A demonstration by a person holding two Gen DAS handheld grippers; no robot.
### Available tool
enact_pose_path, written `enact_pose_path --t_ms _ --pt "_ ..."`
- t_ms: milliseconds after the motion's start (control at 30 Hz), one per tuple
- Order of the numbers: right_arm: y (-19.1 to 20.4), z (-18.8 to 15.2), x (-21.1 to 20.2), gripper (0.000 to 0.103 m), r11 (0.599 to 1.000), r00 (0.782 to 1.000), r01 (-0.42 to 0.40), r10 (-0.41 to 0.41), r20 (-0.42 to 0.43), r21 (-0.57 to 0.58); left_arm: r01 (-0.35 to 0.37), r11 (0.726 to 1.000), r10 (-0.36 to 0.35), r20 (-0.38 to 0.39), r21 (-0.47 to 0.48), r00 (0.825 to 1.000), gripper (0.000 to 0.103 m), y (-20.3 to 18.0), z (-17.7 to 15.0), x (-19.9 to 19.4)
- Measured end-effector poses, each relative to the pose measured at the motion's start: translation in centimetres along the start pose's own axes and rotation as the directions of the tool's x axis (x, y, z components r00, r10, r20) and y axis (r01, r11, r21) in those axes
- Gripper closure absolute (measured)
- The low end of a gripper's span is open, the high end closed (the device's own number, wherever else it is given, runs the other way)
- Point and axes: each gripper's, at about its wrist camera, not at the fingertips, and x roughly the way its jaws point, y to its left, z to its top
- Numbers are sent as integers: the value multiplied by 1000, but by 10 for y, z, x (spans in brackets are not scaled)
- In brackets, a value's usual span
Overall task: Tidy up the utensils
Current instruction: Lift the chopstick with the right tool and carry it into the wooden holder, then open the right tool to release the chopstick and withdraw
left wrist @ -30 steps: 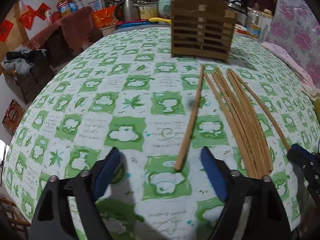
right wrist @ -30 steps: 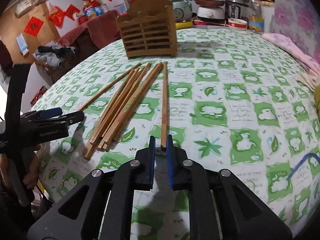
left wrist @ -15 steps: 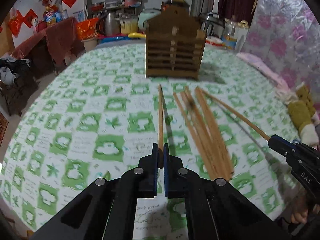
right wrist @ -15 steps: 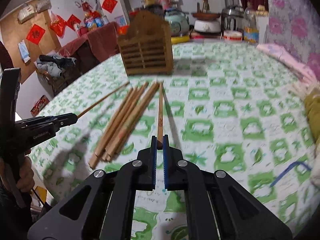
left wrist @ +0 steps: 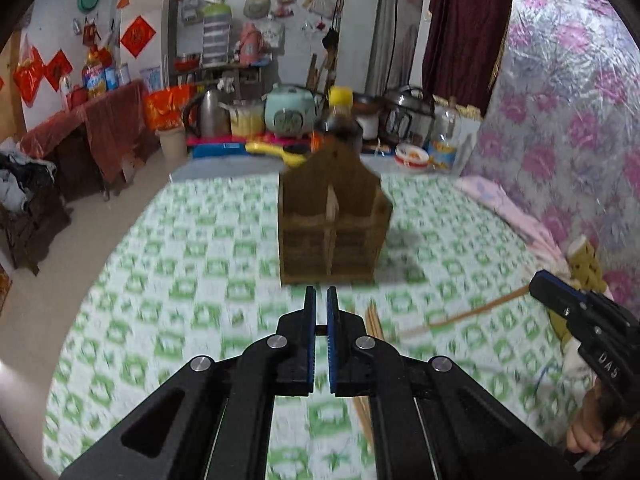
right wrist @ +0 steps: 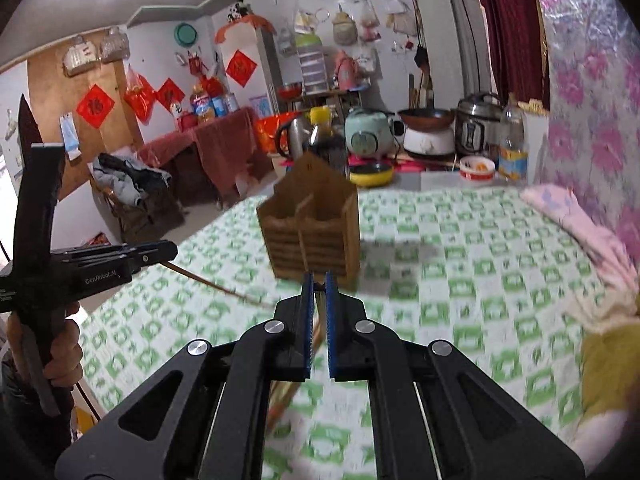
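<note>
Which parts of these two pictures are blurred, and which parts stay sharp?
Left wrist view: the tablecloth and wooden holder are smeared by motion, while the left gripper is crisp. Right wrist view: the same smear on the holder and cloth; the right gripper is sharp, and fisheye bends the room's edges.

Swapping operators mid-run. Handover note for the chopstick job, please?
Left gripper: shut on a chopstick, lifted off the table.
Right gripper: shut on another chopstick, also lifted.
Wooden holder: upright on the table, ahead of both grippers. No chopsticks show in it, though the views are blurred.
Other chopsticks: lying on the table near the grippers.
Done: two chopsticks picked up.
Left: drop both into the holder, then probably fetch the ones on the table.
</note>
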Motion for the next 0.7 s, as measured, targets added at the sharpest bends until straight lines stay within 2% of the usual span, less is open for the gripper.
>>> enact_pose_path --t_ms 267,400,533,633,700 --pt "-1 57 29 97 1000 998 6 -5 56 -22 -18 999 16 59 41 998 98 -13 78 2" --pt "0 86 39 97 1000 994 -4 5 112 -11 -32 999 27 125 41 992 98 -19 120 -2" --pt "0 122 39 97 1000 974 -22 19 225 8 -24 1000 24 246 -3 969 98 -13 156 -15" --pt "-1 133 49 97 1000 959 -23 17 282 20 -25 998 41 339 -51 940 98 -5 176 -17" --pt "-1 130 64 97 1000 954 -3 -2 300 17 -12 998 36 369 -67 929 98 -1 179 -4"
